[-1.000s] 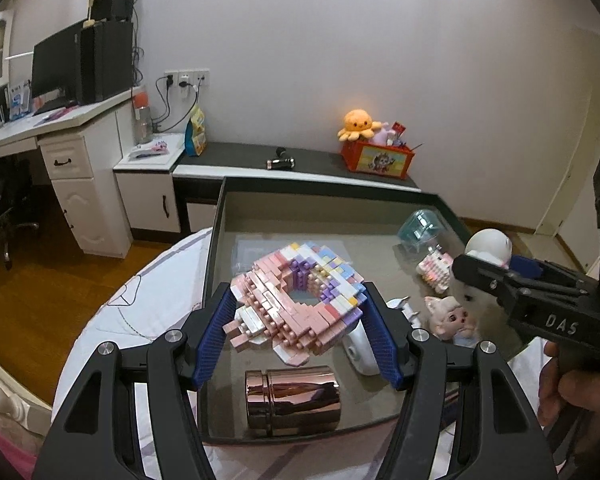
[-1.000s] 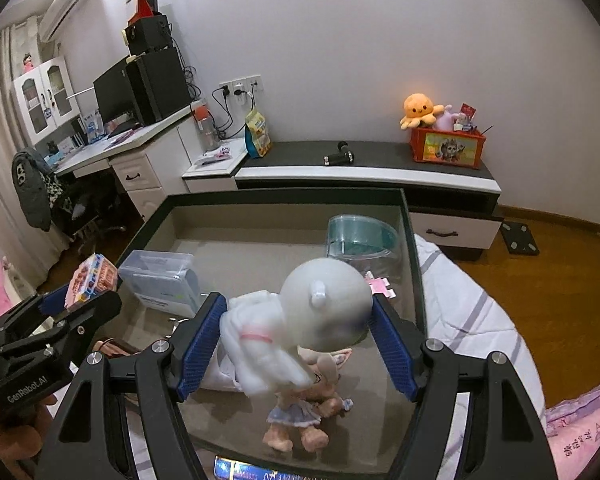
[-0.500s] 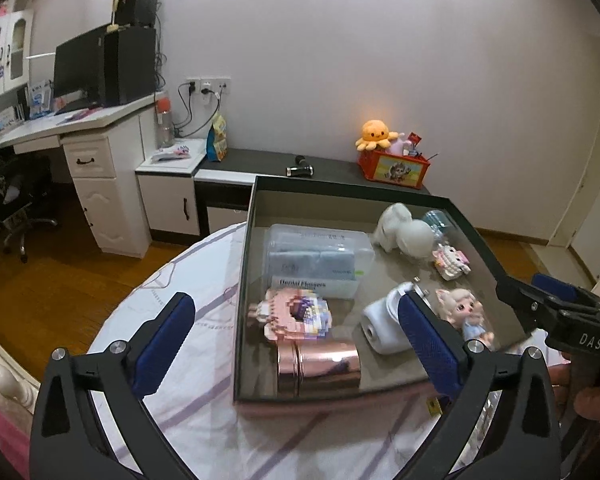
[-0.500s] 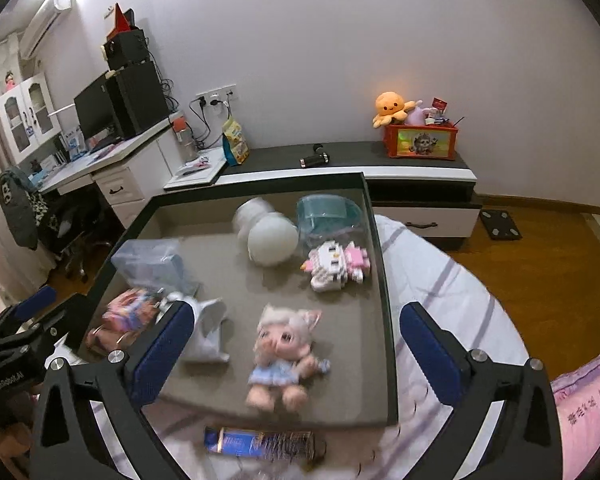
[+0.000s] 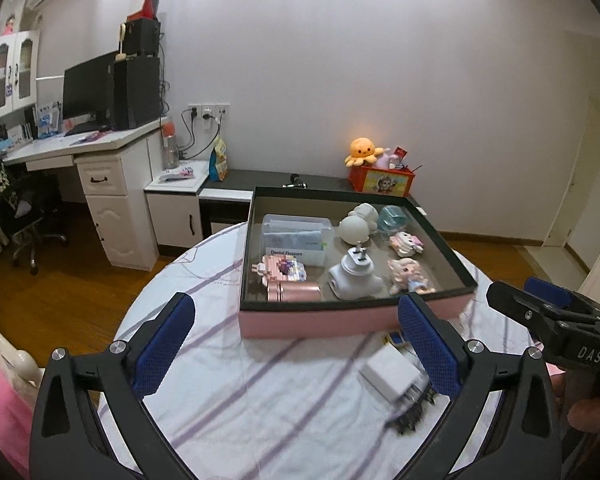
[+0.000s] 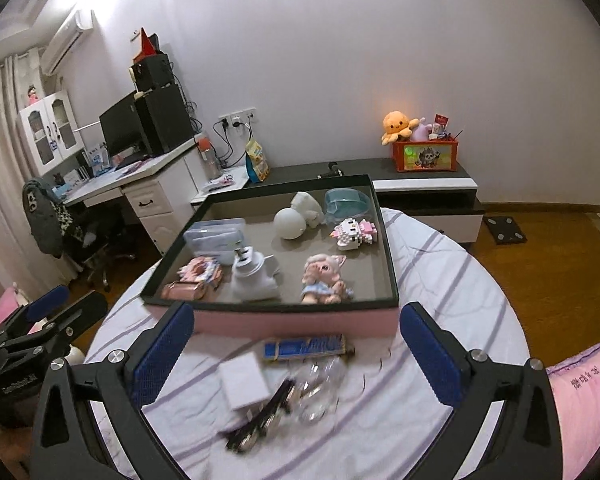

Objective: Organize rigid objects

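Left wrist view: your left gripper (image 5: 296, 344) stands with jaws wide and nothing between the pads. Ahead of it sits the shallow pink-sided tray with a dark rim (image 5: 320, 320). Inside: a clear plastic lidded box with a printed label (image 5: 296, 236) at far left, a pastel brick-built figure (image 5: 280, 270) and a rose-gold metal cylinder (image 5: 294, 293) at near left, a white plastic plug-like device (image 5: 354, 276) in the middle, a white round-headed figurine (image 5: 358, 224) behind it, a translucent teal container (image 5: 394, 216) at the far right, a small pink-and-white block kitten (image 5: 406, 242) and a pale-haired doll in blue (image 5: 408, 276) at right. Just inside your right pad lies a white square charger block (image 5: 392, 374), outside the tray.

Right wrist view: your right gripper (image 6: 296, 356) is likewise spread wide and empty. Between its jaws, on the striped white cloth (image 6: 440, 280), lie a blue foil bar (image 6: 306, 347), a clear crumpled plastic piece (image 6: 320, 384) and a blurred dark comb-like item (image 6: 260, 424), all short of the tray.

Judgement: you are between placements, picking a next item. Next move: lower one gripper over a loose piece, probably the charger or the bar, centre it, then close
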Action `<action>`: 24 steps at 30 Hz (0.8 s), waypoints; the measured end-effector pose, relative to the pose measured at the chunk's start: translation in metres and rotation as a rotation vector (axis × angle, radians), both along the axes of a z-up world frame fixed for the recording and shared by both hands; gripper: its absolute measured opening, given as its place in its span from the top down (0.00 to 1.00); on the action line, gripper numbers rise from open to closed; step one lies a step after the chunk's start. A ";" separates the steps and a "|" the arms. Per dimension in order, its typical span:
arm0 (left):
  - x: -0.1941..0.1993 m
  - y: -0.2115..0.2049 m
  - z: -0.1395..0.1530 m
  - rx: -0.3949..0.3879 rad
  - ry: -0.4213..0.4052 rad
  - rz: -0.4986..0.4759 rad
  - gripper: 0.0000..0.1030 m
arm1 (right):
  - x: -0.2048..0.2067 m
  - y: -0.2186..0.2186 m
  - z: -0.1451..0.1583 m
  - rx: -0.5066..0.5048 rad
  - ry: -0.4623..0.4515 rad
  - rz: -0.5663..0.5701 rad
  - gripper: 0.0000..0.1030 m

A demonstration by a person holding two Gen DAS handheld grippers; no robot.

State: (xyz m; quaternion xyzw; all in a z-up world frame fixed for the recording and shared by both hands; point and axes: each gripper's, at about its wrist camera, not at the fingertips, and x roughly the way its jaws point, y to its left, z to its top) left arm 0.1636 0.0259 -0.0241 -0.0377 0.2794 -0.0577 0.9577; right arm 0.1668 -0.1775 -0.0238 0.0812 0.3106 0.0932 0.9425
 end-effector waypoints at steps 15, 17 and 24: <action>-0.081 0.001 -0.011 -0.068 0.003 0.024 0.00 | -0.091 0.003 0.001 0.032 -0.054 -0.013 0.00; -0.091 -0.001 -0.014 -0.059 0.000 0.024 0.00 | -0.096 0.004 0.001 0.028 -0.060 -0.007 0.00; -0.110 -0.002 -0.009 -0.032 -0.029 0.034 0.00 | -0.107 -0.001 -0.003 0.021 -0.064 -0.033 0.00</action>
